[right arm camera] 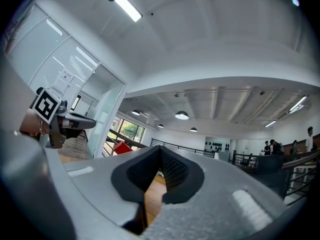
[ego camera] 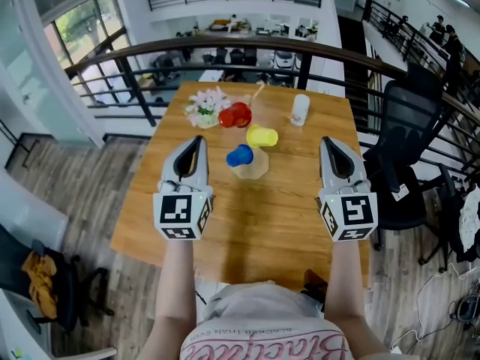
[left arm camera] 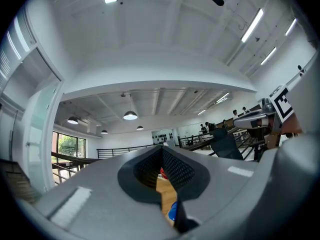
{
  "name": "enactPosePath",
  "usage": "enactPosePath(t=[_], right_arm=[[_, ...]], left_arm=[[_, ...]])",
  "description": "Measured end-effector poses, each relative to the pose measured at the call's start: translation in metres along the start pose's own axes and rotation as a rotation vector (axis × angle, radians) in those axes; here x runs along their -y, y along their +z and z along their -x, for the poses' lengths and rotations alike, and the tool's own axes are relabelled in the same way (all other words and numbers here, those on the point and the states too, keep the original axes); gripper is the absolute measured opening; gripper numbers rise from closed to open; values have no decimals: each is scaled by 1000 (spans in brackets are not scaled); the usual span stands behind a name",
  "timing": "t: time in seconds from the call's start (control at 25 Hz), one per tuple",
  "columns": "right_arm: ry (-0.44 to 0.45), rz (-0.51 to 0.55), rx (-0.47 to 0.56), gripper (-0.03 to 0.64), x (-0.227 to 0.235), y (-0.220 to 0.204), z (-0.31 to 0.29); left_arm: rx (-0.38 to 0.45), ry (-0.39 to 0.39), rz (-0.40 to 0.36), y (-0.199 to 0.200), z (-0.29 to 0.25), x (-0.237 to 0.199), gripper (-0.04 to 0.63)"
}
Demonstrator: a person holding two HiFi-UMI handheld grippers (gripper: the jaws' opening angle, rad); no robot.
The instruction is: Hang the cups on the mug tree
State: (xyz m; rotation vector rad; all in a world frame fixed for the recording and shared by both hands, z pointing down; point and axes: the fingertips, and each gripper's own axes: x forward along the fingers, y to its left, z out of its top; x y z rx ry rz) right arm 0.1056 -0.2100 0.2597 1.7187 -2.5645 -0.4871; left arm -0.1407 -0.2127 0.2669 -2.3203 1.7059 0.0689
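A wooden mug tree (ego camera: 253, 168) stands mid-table. A red cup (ego camera: 235, 115), a yellow cup (ego camera: 262, 136) and a blue cup (ego camera: 240, 156) sit around its stem, apparently on its arms. My left gripper (ego camera: 197, 140) hovers left of the tree, jaws shut with nothing between them. My right gripper (ego camera: 327, 142) hovers to the tree's right, also shut and empty. In the left gripper view the closed jaws (left arm camera: 161, 149) leave a slit that shows a bit of the blue cup (left arm camera: 172, 212). In the right gripper view the tips (right arm camera: 160, 149) meet over bare wood.
A small vase of flowers (ego camera: 206, 105) and a white cup (ego camera: 300, 109) stand at the far end of the wooden table (ego camera: 285, 223). A dark railing (ego camera: 150, 51) runs behind the table. A black office chair (ego camera: 409, 148) stands to the right.
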Motion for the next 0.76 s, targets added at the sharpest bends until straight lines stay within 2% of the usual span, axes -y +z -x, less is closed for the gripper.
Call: enactPosePath(t=[0.76], right_arm=[[3, 42, -8, 2, -3, 0, -5]], left_arm=[[13, -8, -10, 4, -2, 0, 11]])
